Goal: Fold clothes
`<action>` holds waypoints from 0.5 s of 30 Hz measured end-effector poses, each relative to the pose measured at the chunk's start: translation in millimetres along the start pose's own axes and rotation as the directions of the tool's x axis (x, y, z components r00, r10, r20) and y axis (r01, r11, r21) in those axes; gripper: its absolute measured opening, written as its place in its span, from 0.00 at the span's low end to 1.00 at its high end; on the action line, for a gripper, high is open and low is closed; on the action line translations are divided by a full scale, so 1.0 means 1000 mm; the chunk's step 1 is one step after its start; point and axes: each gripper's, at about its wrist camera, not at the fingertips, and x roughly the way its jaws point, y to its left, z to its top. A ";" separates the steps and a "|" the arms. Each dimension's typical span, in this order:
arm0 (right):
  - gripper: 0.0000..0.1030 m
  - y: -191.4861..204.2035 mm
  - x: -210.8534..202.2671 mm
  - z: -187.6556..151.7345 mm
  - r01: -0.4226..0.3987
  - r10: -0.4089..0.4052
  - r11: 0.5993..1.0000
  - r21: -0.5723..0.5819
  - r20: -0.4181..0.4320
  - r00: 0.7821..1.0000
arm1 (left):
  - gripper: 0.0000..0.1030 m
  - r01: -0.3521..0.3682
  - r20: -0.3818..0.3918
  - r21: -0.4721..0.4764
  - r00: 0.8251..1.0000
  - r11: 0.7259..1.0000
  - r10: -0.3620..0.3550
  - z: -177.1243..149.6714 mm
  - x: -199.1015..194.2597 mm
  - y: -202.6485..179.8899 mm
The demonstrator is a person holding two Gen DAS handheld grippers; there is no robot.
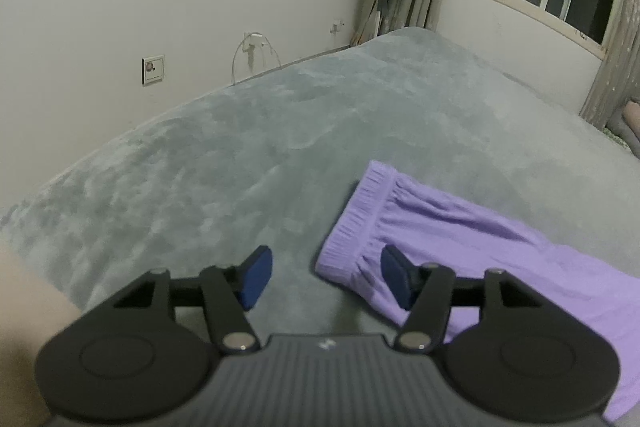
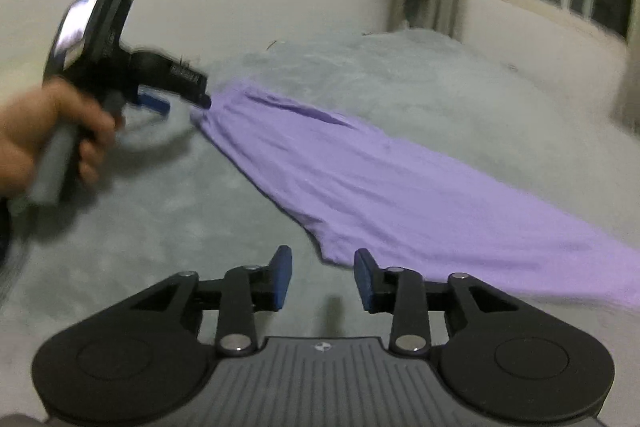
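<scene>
Bed [image 1: 280, 131] first, since it fills both views: one wide surface under a grey plush cover, running far toward the window wall. On it I count one garment, lilac trousers [image 2: 360, 187], laid out long and flat from the elastic waistband [image 1: 360, 211] on the left to the leg end [image 2: 336, 251] near my right tool. They look folded once lengthwise, one leg over the other, though I can't make out the layers for certain; I judge the crosswise folds are all left to do, so I'd call the job early to halfway at best. Two grippers are in play. My left gripper [image 1: 326, 277] stands wide apart at the near corner of the waistband, its right pad over the lilac cloth and its left over the cover, nothing pinched. In the right wrist view I also see that tool from the side, held in a hand [image 2: 44, 139]. My right gripper [image 2: 322, 279] is parted less widely, just short of the leg end, with only grey cover between the pads. I see no second garment on the bed.
</scene>
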 end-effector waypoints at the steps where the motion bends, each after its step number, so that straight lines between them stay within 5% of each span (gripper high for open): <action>1: 0.33 -0.005 -0.006 -0.001 -0.016 0.016 0.999 0.040 0.000 1.000 | 0.59 0.001 0.007 0.005 1.000 1.000 -0.001 0.000 -0.003 -0.002; 5: 0.39 -0.016 0.002 -0.008 -0.031 0.033 0.995 0.091 -0.026 0.999 | 0.65 -0.039 0.063 0.061 0.997 0.997 0.036 0.007 -0.007 -0.020; 7: 0.39 -0.022 0.006 -0.012 -0.039 0.043 0.992 0.123 -0.028 0.999 | 0.66 -0.024 0.044 0.089 0.999 0.996 0.021 0.014 0.002 -0.034; 10: 0.42 -0.027 0.009 -0.019 0.000 0.005 0.993 0.118 -0.042 0.999 | 0.80 0.007 -0.023 0.112 1.000 0.994 -0.005 0.030 0.032 -0.054; 13: 0.44 -0.034 0.005 -0.020 0.030 -0.027 0.993 0.111 -0.033 0.999 | 0.80 -0.056 -0.029 0.089 0.998 0.994 0.059 0.043 0.058 -0.060; 15: 0.48 -0.038 0.002 -0.021 0.037 -0.034 0.992 0.119 -0.022 0.999 | 0.70 -0.093 -0.023 0.087 0.995 0.992 0.095 0.047 0.073 -0.063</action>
